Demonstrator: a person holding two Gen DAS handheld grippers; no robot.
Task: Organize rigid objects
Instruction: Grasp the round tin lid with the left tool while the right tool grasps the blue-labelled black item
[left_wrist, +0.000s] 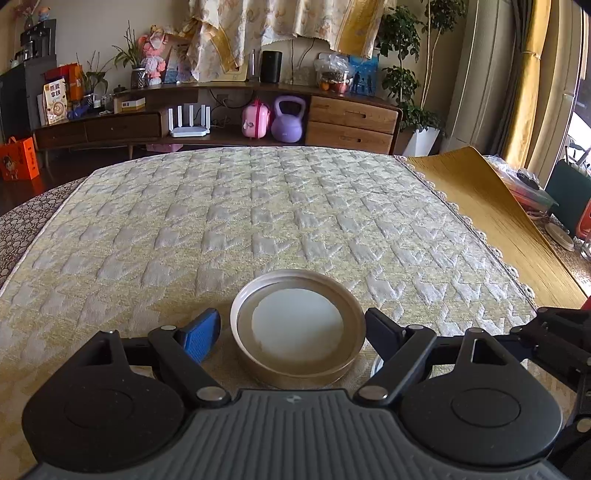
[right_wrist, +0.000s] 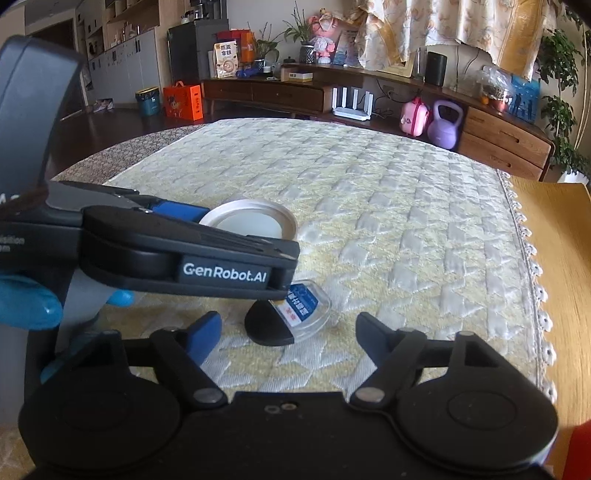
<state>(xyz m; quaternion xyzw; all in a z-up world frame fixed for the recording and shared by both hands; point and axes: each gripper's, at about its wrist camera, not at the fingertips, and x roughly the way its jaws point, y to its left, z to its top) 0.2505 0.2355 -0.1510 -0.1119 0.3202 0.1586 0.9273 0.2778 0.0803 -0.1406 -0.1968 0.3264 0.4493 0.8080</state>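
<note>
A round metal lid (left_wrist: 297, 328) with a white liner lies rim-up on the quilted cloth (left_wrist: 258, 221). My left gripper (left_wrist: 293, 325) is open around it. The right finger stands against the rim, and a thin gap shows at the blue pad (left_wrist: 201, 336). In the right wrist view the same lid (right_wrist: 255, 221) lies beyond the left gripper's side. A small clear plastic case (right_wrist: 306, 310) with a blue and white label and a black half-round part lies between the fingers of my open right gripper (right_wrist: 288, 332), untouched. The left gripper's body hides its far edge.
A hand in a blue glove (right_wrist: 29, 302) holds the left gripper. The cloth ends in a lace edge (right_wrist: 532, 266) on the right, with bare wooden tabletop (right_wrist: 565, 258) beyond. Bags and a disc (left_wrist: 532, 192) sit at the far right. A sideboard (left_wrist: 351, 118) stands across the room.
</note>
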